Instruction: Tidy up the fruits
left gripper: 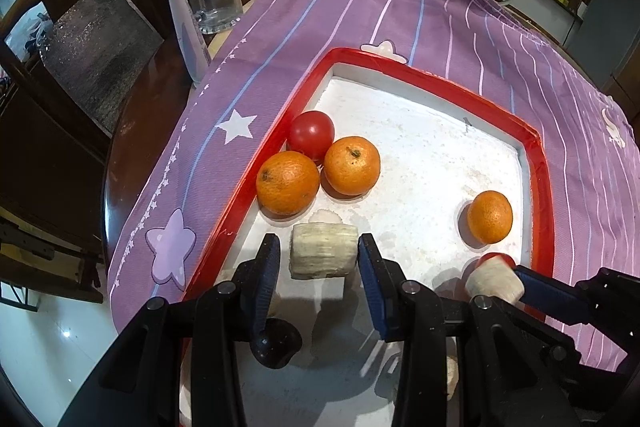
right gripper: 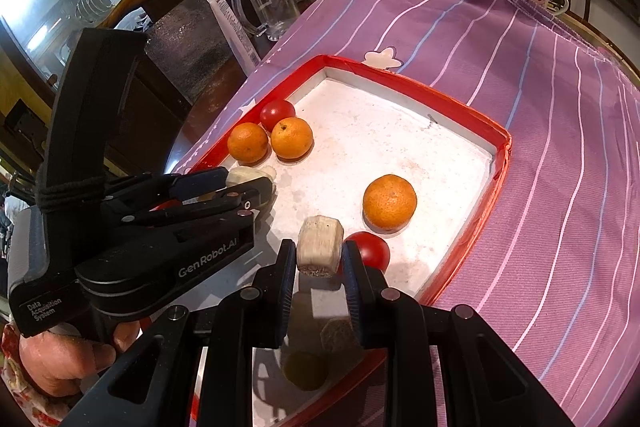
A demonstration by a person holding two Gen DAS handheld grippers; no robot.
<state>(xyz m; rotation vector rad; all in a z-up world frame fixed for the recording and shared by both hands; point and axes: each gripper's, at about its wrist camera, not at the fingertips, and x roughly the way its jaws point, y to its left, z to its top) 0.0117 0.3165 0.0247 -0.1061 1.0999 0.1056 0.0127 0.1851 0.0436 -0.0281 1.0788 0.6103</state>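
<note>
Purple striped cloth (left gripper: 360,7) covers my table under a red-rimmed white foam tray (left gripper: 400,67). My left gripper (left gripper: 318,259) stands open around a pale fibrous peeled cane chunk (left gripper: 323,254), fingers not touching. My right gripper (right gripper: 319,254) is clamped on a second pale chunk (right gripper: 319,249), lifted above the tray. Beyond my left fingertips sit two oranges (left gripper: 288,182) and a red tomato (left gripper: 311,131).

Both wrist cameras sit close above the near end of the red-rimmed tray (left gripper: 420,77) (right gripper: 404,79), looking forward and down; the right view angles slightly from the right.
</note>
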